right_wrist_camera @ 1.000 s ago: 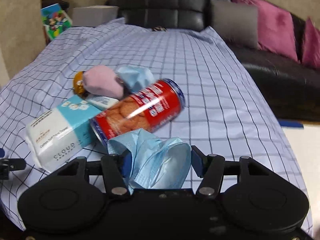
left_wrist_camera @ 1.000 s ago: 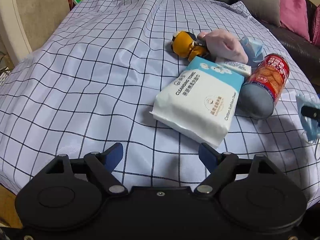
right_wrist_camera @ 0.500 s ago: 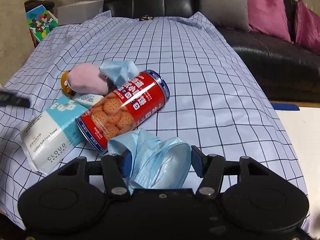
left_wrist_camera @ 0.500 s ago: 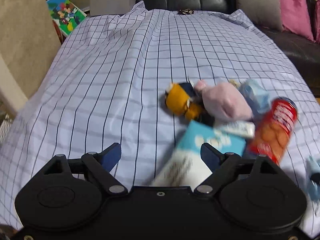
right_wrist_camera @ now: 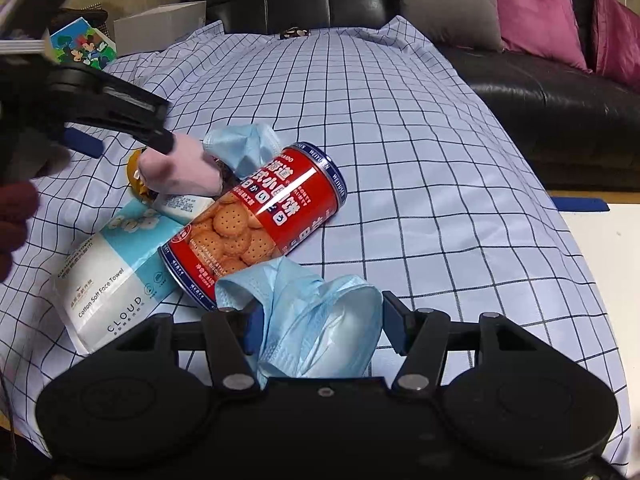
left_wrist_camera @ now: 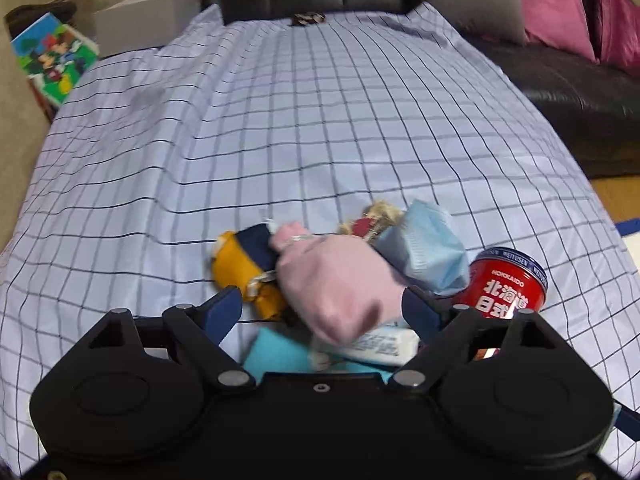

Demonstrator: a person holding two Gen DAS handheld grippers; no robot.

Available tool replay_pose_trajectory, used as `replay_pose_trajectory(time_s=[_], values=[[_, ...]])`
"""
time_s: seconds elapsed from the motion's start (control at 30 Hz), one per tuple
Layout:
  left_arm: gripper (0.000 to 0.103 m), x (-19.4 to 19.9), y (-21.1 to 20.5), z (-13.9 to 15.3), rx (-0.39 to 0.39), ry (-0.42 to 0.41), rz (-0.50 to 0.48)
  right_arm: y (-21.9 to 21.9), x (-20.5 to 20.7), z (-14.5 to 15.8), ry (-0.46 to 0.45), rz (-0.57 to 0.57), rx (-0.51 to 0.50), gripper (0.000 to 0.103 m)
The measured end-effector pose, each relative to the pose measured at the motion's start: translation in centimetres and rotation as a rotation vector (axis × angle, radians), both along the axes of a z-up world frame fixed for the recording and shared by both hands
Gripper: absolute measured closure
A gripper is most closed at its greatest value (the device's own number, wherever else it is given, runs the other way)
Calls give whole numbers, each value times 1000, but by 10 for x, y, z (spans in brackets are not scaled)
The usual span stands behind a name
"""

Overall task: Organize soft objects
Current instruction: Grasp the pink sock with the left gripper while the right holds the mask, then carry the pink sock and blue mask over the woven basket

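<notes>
Left wrist view: checked cloth (left_wrist_camera: 280,128) over the table, black sofa (left_wrist_camera: 560,80) behind, left gripper (left_wrist_camera: 322,308) spread, just widened, around but not pressing pink pouch (left_wrist_camera: 340,280); right wrist view: right gripper (right_wrist_camera: 316,324) clenched on blue mask (right_wrist_camera: 316,320) near the biscuit tin (right_wrist_camera: 256,224), beside the pouch.

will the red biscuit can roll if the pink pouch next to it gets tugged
Probably: the red biscuit can lies on its side on smooth checked cloth. It looks rigid, so it won't crumple. The pink pouch touches it, so expect a nudge.
</notes>
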State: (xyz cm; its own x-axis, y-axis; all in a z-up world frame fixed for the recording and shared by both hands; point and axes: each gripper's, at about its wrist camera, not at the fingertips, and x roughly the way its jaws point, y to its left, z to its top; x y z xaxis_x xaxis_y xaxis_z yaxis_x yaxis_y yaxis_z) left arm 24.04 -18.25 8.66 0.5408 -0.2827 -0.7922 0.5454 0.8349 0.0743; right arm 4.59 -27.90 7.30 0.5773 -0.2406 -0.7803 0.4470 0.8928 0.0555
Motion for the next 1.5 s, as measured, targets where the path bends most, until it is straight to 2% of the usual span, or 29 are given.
replay_pose_trajectory(time_s=[0.17,0.53,0.63,0.7,0.8,0.9,1.17,1.5], values=[[19,1,-21,-18,57,25,-18,-5,0,2,-5,-16,26,46],[14,12,-46,-37,115,20,29,-5,1,2,6,-20,28,46],[16,18,-48,-42,138,12,49,-3,2,1,8,-14,21,46],[23,22,-47,-46,149,13,59,-4,2,1,9,-14,22,46],[30,26,-42,-48,125,37,45,-5,2,1,11,-18,27,46],[32,27,-37,-45,97,40,38,-6,2,2,8,-19,30,46],[33,30,-15,-19,55,-7,57,-5,4,-1,20,-19,23,46],[33,11,46,13,-7,13,112,-6,3,-8,38,-31,13,46]])
